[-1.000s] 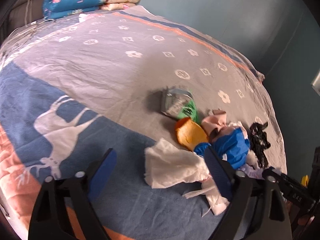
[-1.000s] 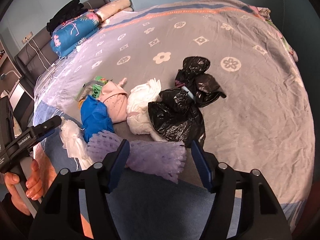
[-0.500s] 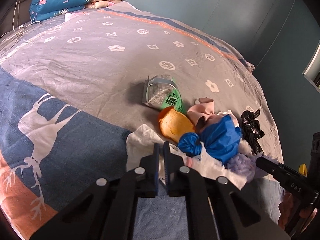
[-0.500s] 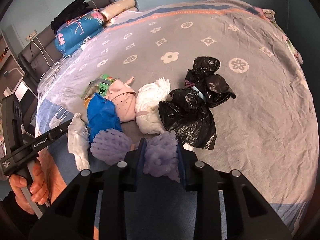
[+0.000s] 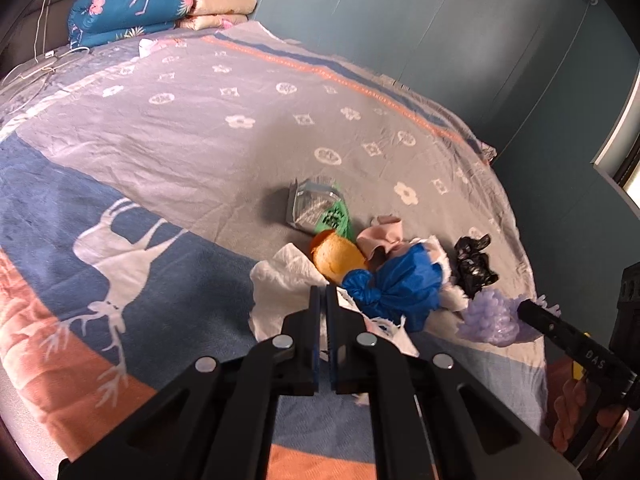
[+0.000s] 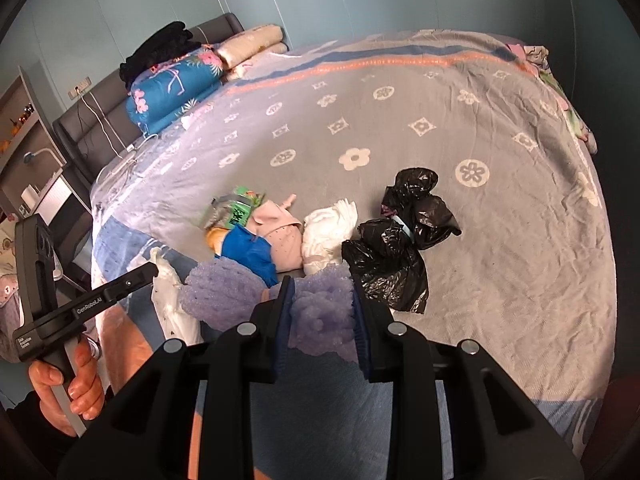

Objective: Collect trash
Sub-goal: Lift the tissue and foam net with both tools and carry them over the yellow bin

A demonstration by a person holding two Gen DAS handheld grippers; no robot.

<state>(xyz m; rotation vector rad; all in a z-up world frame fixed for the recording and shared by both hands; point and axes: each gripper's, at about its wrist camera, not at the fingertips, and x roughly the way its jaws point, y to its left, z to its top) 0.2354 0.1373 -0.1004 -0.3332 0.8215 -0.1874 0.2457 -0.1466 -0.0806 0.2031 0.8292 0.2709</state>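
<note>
**Both claws closed on trash at the near edge of the bed**

Left gripper [image 5: 323,294]: jaws pressed nearly together, pinching a white tissue [image 5: 280,280] that hangs from them above the blue-and-orange part of the blanket [image 5: 160,152]. Right gripper [image 6: 320,300]: jaws narrow, clamped on a purple foam net [image 6: 320,312], bunched between the pads and bulging out to the left.

Rest of the litter in a loose heap on the grey flowered area: blue plastic bag [image 5: 400,288] just beyond the tissue, orange bread-like piece [image 5: 336,256] touching it, pink wrapper [image 5: 380,236] behind, silver-green snack packet [image 5: 316,208] farther back. White crumpled bag [image 6: 328,228] beside the pink piece; black plastic bags [image 6: 400,248] just right of it. Folded quilts [image 5: 132,8] stacked at the far end.
</note>
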